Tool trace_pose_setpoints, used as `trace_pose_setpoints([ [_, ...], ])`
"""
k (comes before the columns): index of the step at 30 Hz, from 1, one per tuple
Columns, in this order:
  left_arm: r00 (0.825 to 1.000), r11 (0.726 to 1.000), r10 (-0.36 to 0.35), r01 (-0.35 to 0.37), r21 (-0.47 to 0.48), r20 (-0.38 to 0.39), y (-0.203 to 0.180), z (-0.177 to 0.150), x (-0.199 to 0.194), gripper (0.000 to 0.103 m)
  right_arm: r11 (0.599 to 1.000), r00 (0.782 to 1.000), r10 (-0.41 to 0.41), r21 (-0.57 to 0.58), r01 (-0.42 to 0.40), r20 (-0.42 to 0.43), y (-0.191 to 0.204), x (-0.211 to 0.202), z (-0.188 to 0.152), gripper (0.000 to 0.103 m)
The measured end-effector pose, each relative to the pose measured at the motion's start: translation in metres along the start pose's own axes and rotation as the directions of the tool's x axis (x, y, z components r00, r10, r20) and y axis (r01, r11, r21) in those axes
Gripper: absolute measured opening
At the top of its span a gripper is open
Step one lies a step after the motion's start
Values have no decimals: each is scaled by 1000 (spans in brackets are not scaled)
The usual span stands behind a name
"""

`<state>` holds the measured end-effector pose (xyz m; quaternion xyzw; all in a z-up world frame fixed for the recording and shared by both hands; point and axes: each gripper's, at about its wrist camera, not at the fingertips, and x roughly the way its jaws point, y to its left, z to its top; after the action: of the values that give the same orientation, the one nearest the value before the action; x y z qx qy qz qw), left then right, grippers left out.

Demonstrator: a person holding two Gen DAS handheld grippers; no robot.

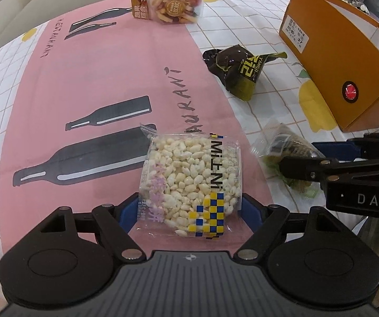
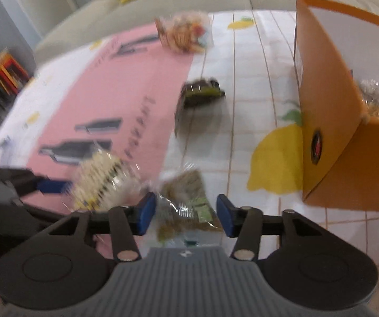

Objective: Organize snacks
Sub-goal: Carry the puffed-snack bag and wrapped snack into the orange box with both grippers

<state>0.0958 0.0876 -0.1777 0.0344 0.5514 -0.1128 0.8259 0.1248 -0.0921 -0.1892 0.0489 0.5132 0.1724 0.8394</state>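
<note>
- Left gripper (image 1: 190, 211): fingers wide apart, astride the puffed-rice pack (image 1: 186, 182) — long axis running up-frame.
- Right gripper (image 2: 185, 215): fingers apart around the green snack packet (image 2: 186, 206); contact probably none — blurred.
- Orange box (image 2: 329, 111) upper right, nearer the right gripper.

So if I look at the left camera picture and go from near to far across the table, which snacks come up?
puffed rice pack → dark green-and-black packet → mixed fruit chips bag.
</note>
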Motion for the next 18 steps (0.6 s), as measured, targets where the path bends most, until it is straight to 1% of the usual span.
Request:
trace_pose_setpoints([
  [4,1000,1000,1,-1,-9,4,1,1,1,95,999,1000,23,46,-23,-2,-6,3,-1,47],
  [8,1000,1000,9,-9,-10,12,1,1,3,94,1000,1000,19,21,-19,0,-1,3,-3,44],
  [9,1000,1000,7,-6,-6,17,1,0,3,90,1000,1000,17,16,-17,0,-1,3,-3,42],
  [13,1000,1000,14,-14,-4,26,1,-1,3,89,1000,1000,5,-1,-5,1,2,3,-4,40],
  [16,1000,1000,18,-17,-25,26,2,-3,1,88,1000,1000,-2,-16,2,3,4,1,-5,38],
  [18,999,999,16,-14,-33,40,3,-3,-5,89,1000,1000,-4,-20,4,1,5,0,-5,37],
])
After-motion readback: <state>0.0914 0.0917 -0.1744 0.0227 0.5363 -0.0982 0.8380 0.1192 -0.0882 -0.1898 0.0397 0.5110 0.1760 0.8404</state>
